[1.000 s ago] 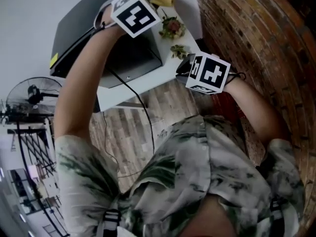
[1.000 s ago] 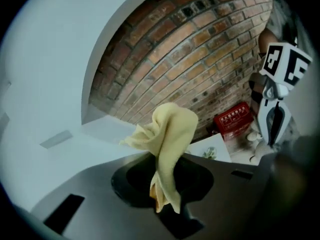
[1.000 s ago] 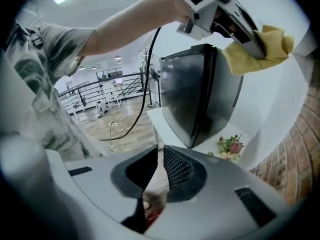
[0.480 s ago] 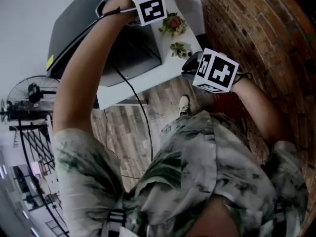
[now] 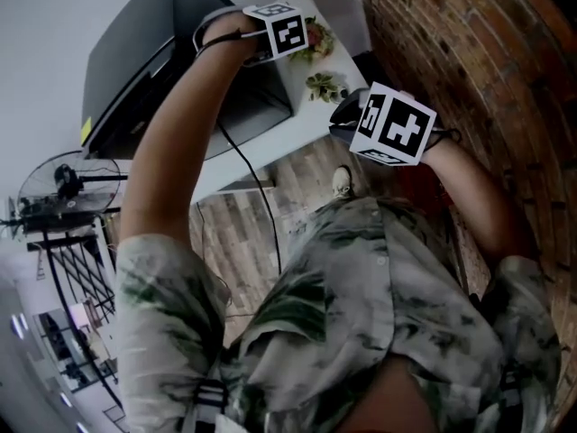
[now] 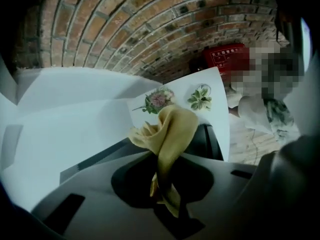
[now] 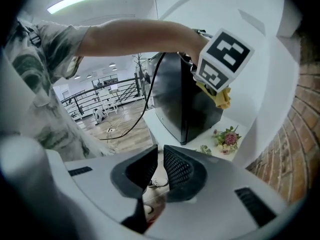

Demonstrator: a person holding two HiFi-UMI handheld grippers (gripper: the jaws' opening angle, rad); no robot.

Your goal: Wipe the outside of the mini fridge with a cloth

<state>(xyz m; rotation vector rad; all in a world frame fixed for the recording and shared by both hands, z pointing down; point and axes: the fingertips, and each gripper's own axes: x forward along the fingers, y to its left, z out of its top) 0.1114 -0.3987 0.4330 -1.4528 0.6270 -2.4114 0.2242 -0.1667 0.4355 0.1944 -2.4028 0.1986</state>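
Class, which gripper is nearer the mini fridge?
Left. The left gripper, shut on the yellow cloth, is up at the mini fridge's top edge; the right gripper hangs apart from it, nearer the brick wall.

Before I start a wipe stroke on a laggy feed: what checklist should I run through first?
1. Cloth clamped in left gripper: ok, jaws shut on it.
2. Cloth touching mini fridge: cannot tell; it sits by the fridge's upper edge.
3. Right gripper free: ok, jaws nearly together, nothing between.
4. Flowers out of the way: ok, on the table beside the fridge.
5. Cable clear of fridge: not ok, it hangs close past it.
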